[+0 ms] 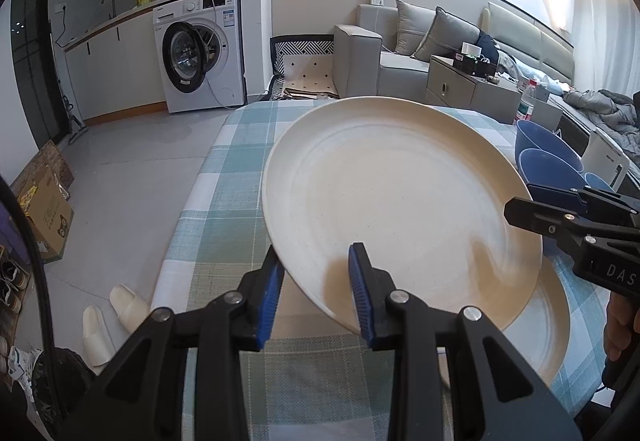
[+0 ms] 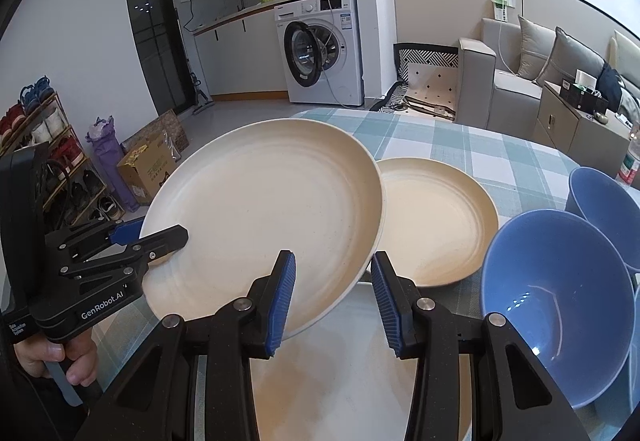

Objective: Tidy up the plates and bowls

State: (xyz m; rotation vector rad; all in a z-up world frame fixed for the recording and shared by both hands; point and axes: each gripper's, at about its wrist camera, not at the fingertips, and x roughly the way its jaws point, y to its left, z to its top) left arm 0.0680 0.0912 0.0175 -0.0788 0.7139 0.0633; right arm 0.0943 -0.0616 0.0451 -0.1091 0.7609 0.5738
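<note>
**Both grippers lifting one cream plate**

Fingers [image 1: 358, 273] of the left gripper [image 1: 316, 295] are pinching the near rim of a large cream plate [image 1: 400, 201], one blue pad above the rim and one below. Across the plate, the right gripper [image 2: 332, 299] is clamping the opposite edge in the same way, its jaws narrowed onto the rim. Between them the plate is hanging tilted above the table [image 1: 224, 209], clear of the cloth.

Beneath it a second cream plate [image 2: 360, 373] is lying flat on the table, and a third cream plate [image 2: 436, 221] is sitting just beyond. Two blue bowls [image 2: 556, 305] are standing just to the right of the plates, close together. A checked green and white tablecloth [image 2: 460, 145] is covering the table. Farther back, a washing machine [image 2: 320, 49] is standing with its door ajar, and a grey sofa [image 1: 384, 53] is lining the wall.
</note>
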